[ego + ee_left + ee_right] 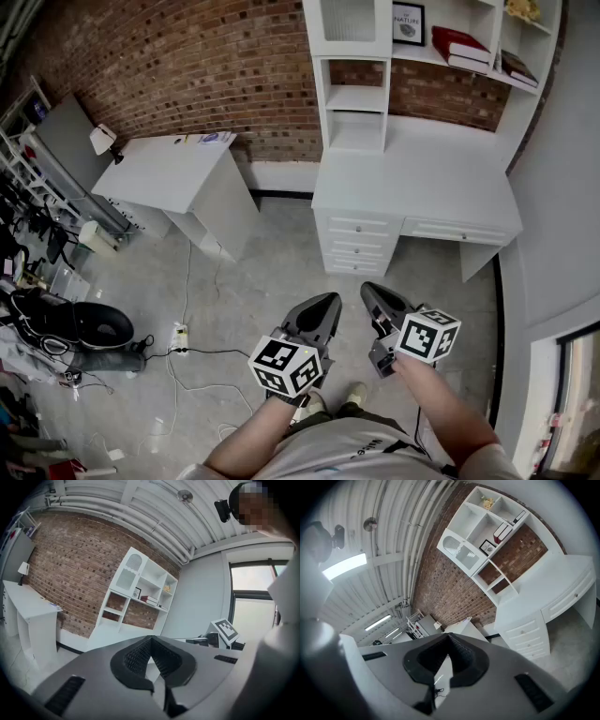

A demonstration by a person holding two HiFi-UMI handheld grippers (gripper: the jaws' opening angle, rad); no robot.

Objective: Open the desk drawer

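Observation:
The white desk (412, 183) with its shelf hutch stands against the brick wall, ahead of me. A stack of three small drawers (357, 246) sits under its left side and one wide drawer (457, 232) under the right; all are closed. Both grippers hang over the floor, short of the desk. My left gripper (329, 301) and my right gripper (369, 290) point toward the drawer stack, jaws together, holding nothing. In the right gripper view, the drawer stack (529, 633) shows beyond the shut right gripper (449, 635). The left gripper (150, 639) faces the hutch (136, 597).
A second white table (173, 169) with a small lamp (102, 141) stands at the left wall. Cables and a power strip (178, 336) lie on the concrete floor. Dark clutter (66, 323) fills the left edge. A grey wall (562, 206) flanks the desk's right.

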